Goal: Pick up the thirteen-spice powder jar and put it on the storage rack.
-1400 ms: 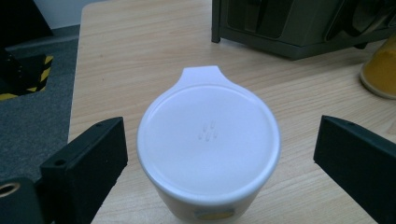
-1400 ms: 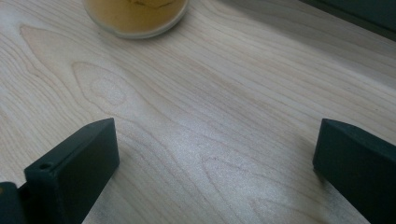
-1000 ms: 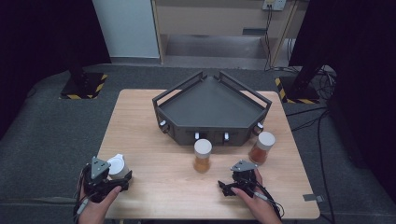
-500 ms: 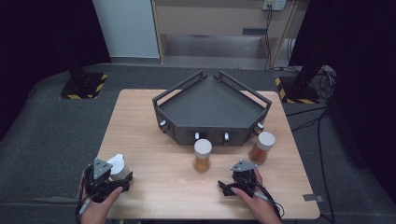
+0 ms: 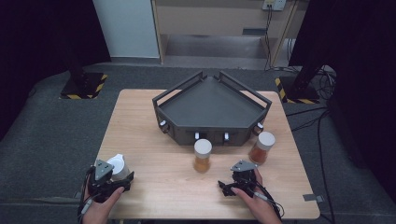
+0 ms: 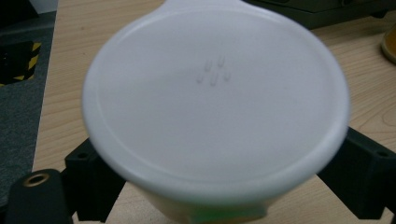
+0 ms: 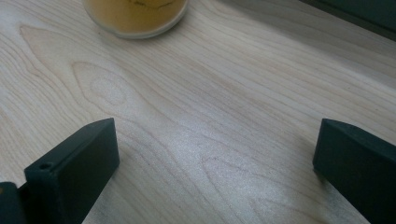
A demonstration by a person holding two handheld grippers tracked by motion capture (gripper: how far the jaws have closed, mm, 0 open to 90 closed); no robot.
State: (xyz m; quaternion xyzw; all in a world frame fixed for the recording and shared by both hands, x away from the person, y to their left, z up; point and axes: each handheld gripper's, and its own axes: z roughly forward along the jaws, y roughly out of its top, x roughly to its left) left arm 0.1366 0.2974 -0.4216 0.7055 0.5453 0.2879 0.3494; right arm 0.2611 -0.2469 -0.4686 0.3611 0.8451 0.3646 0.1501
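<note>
White-lidded jar [image 5: 117, 165] sits clamped in the left claw [image 5: 109, 179] at the desk's [image 5: 154, 196] near edge, presumably for carrying to the tray [image 5: 210, 109]. Right claw [image 5: 238, 179] rests spread wide and empty, facing the amber jar [image 5: 202, 156].

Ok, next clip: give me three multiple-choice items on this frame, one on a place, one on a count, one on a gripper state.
1. Where does the white-lidded jar sit?
A. on the black tray
B. between the left gripper's jaws
C. on the floor

2. How many white-lidded jars stand free on the wooden table in front of the black tray?
A. two
B. four
C. none

3. How is the right gripper?
A. shut on a jar
B. open, with bare wood between its jaws
C. shut on the tray's handle

Answers: 1 B, since the left gripper view shows the lid with a jaw at each side. 2 A, since the high view shows the amber jar and the reddish jar there. 3 B, since the right gripper view shows the jaws wide apart over bare wood.
</note>
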